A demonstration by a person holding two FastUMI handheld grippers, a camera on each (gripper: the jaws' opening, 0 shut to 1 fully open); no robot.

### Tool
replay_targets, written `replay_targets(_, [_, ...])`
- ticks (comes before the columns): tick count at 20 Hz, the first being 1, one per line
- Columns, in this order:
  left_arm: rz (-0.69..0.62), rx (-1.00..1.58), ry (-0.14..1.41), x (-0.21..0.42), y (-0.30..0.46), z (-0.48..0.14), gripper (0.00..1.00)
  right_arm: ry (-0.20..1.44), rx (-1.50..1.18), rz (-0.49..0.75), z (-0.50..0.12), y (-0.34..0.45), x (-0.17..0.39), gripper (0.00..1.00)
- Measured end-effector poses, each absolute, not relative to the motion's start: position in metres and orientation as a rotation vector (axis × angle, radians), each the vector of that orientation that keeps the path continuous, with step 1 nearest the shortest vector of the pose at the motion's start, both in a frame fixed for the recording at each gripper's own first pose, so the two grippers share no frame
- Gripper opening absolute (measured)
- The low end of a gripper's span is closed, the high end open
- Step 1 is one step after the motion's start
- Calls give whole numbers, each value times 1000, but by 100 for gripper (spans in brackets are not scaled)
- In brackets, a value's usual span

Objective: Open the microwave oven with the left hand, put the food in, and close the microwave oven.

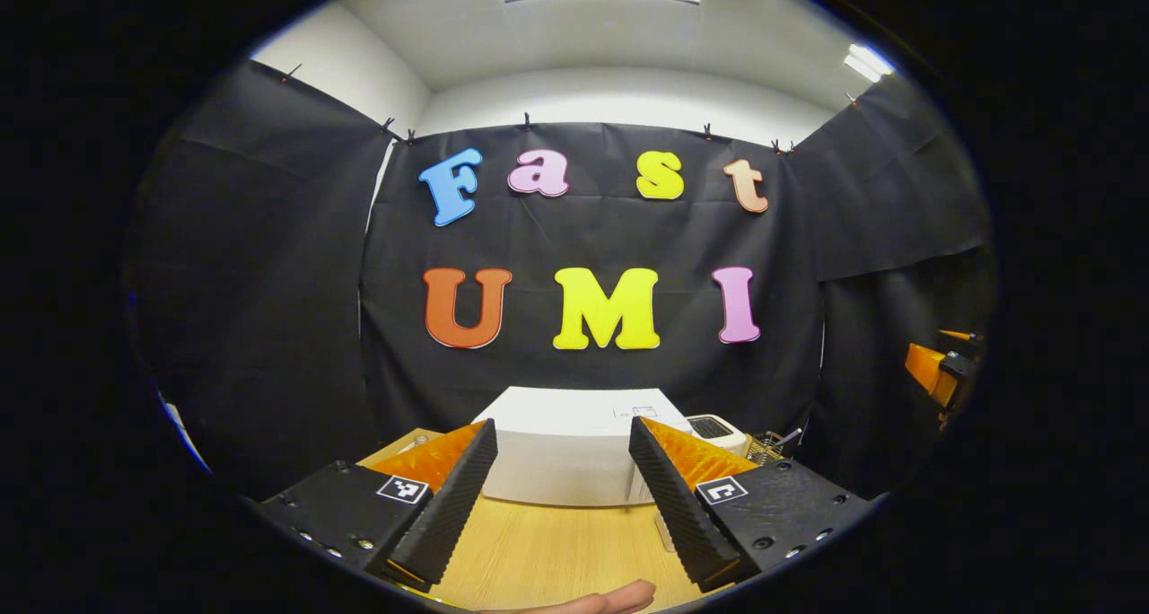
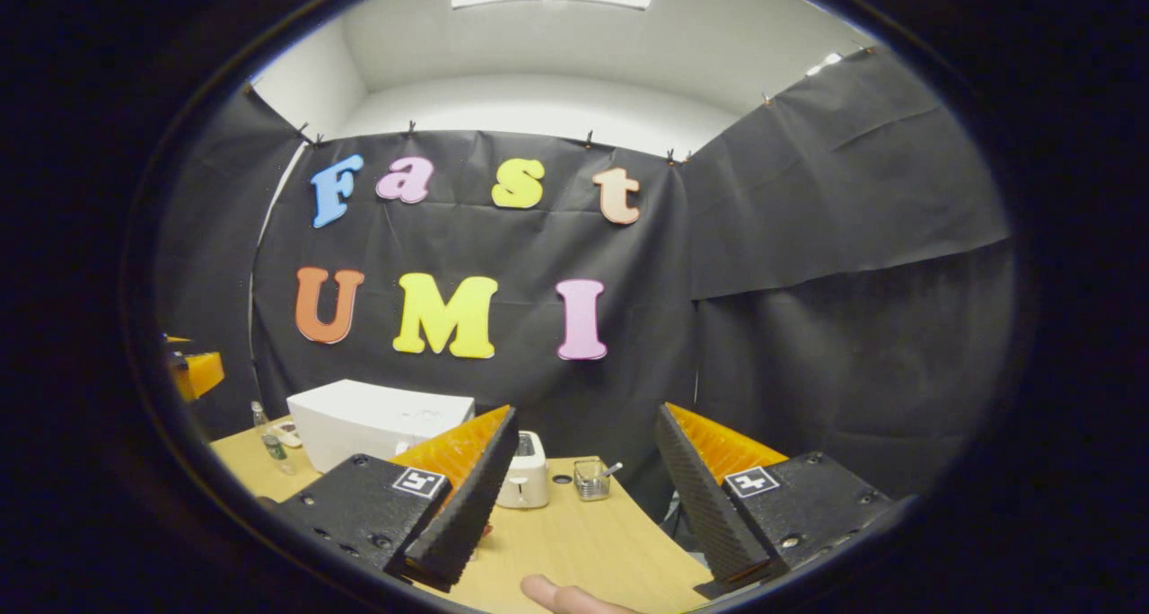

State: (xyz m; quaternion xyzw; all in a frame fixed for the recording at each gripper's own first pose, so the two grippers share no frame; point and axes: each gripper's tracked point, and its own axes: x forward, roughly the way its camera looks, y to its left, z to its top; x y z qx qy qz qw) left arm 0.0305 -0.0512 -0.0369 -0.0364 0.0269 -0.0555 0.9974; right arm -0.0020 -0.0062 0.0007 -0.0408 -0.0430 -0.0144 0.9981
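A wooden table [image 1: 556,551] is seen across the lower part of both views, set against the black cloth wall. A white microwave oven [image 1: 574,448] is found standing at the back of the table, its door shut; in the right gripper view it is placed to the left [image 2: 377,421]. A small white toaster [image 2: 525,475] is noted just beside the oven on its right, and a wire basket [image 2: 591,479] near the toaster. A small bottle [image 2: 274,448] is observed left of the oven. The left gripper [image 1: 561,506] is held above the table with its jaws spread wide, nothing between them. The right gripper [image 2: 583,515] is likewise spread and empty. A fingertip [image 1: 615,598] is visible at the bottom edge.
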Motion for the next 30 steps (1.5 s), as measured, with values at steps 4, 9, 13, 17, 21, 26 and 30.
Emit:
replay_targets(4, [-118, -40, 81, 63, -67, -60, 92, -77, -56, 19, -5, 5, 17, 98])
replay_targets(9, [-119, -48, 116, 106, -89, -83, 92, -50, -35, 68, -18, 16, 48, 98])
replay_targets(13, [-142, -57, 140, 147, -110, -110, 92, -28, -72, 102, -21, 24, 72, 98])
replay_targets(17, [-176, -70, 144, 185, -136, -144, 92, -18, -80, 108, -21, 18, 92, 96])
replay_targets(21, [-216, -81, 144, 213, -162, -175, 92, -13, -72, 116, -25, 15, 110, 95])
replay_targets(26, [-254, -66, 176, 234, -196, -226, 92, 20, -55, 119, -37, 10, 120, 100])
replay_targets(30, [-246, -3, 169, 249, -210, -259, 92, 29, -29, 131, -32, 10, 112, 96])
